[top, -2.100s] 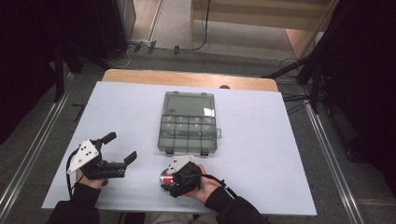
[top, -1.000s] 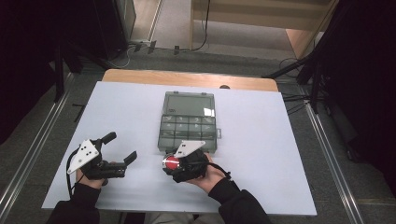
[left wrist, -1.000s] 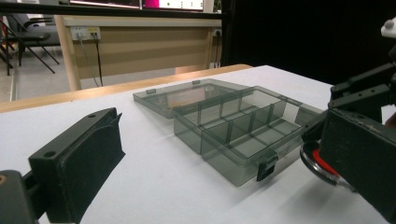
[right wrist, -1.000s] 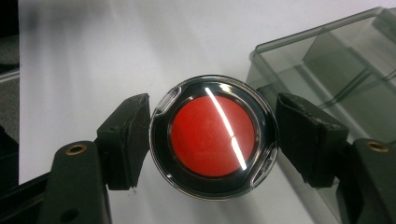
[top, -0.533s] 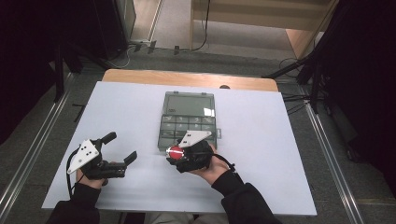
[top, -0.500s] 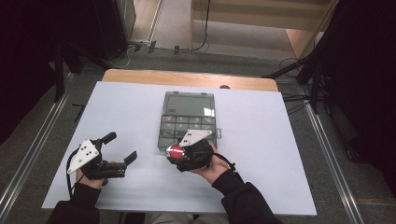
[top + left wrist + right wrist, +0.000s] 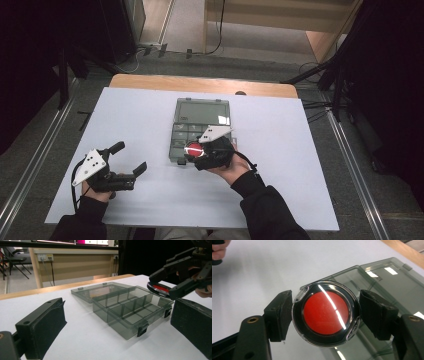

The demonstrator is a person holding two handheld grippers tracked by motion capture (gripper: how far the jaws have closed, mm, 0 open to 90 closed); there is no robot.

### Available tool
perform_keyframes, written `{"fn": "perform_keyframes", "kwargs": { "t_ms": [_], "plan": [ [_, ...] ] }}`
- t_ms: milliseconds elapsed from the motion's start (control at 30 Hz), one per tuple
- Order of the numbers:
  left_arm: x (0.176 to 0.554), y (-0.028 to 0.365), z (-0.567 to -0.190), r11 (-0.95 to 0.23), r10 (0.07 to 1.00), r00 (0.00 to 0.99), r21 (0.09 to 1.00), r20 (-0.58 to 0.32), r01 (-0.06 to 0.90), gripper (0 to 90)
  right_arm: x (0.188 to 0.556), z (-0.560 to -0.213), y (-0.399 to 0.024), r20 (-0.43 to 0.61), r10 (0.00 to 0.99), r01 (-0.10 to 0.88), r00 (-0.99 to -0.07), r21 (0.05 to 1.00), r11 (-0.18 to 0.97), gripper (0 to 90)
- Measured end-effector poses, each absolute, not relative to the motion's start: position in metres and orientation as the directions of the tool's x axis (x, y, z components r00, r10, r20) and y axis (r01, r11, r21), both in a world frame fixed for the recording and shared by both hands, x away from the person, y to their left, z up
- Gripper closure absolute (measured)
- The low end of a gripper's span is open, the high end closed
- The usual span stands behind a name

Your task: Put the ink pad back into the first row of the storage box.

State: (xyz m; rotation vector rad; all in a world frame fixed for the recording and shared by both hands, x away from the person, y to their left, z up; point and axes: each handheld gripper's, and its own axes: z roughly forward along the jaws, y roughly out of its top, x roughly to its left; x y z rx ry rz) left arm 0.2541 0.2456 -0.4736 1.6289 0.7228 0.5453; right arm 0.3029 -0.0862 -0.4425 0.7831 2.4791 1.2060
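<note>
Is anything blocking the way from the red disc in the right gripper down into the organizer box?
Nothing visible. The right gripper holds the red disc over the near compartments of the organizer box, whose lid lies open behind it; those compartments look empty.

— What is lying around the work area?

— A white table top [image 7: 150,115] is filling the middle of the high view, with a strip of bare wood [image 7: 200,84] showing along its far edge. Grey carpeted floor [image 7: 350,165] is surrounding it, and metal rails [image 7: 30,170] are running down both sides.

— And farther back?

— A light wooden counter [image 7: 75,262] is standing beyond the table, with a white power socket [image 7: 45,257] on its face and cables [image 7: 220,30] hanging down to the floor. Black curtains [image 7: 395,75] are darkening both sides of the room. A chair [image 7: 12,257] is sitting at far left in the left gripper view. Ceiling lights are reflecting as bright streaks.
</note>
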Motion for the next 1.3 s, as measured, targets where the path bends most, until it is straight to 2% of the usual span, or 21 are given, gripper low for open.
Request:
{"fn": "perform_keyframes", "kwargs": {
  "t_ms": [833, 1233, 1267, 1300],
  "plan": [
    [0.254, 0.245, -0.474, -0.098, 0.714, 0.698, 0.982, -0.042, 0.159, 0.0, 0.36, -0.455, -0.113, 0.01, 0.712, 0.464, -0.702, 0.765, 0.447, 30.6],
    [0.254, 0.245, -0.474, -0.094, 0.708, 0.705, 0.983, -0.048, 0.161, 0.0, 0.38, -0.469, -0.118, 0.009, 0.736, 0.501, -0.677, 0.738, 0.451, 30.4],
    [0.254, 0.245, -0.474, -0.096, 0.707, 0.706, 0.983, -0.045, 0.159, 0.0, 0.38, -0.47, -0.118, 0.008, 0.74, 0.504, -0.673, 0.737, 0.45, 30.0],
    [0.254, 0.245, -0.474, -0.096, 0.706, 0.707, 0.983, -0.044, 0.157, 0.0, 0.38, -0.47, -0.118, 0.019, 0.743, 0.508, -0.669, 0.742, 0.438, 24.2]
  ]
}}
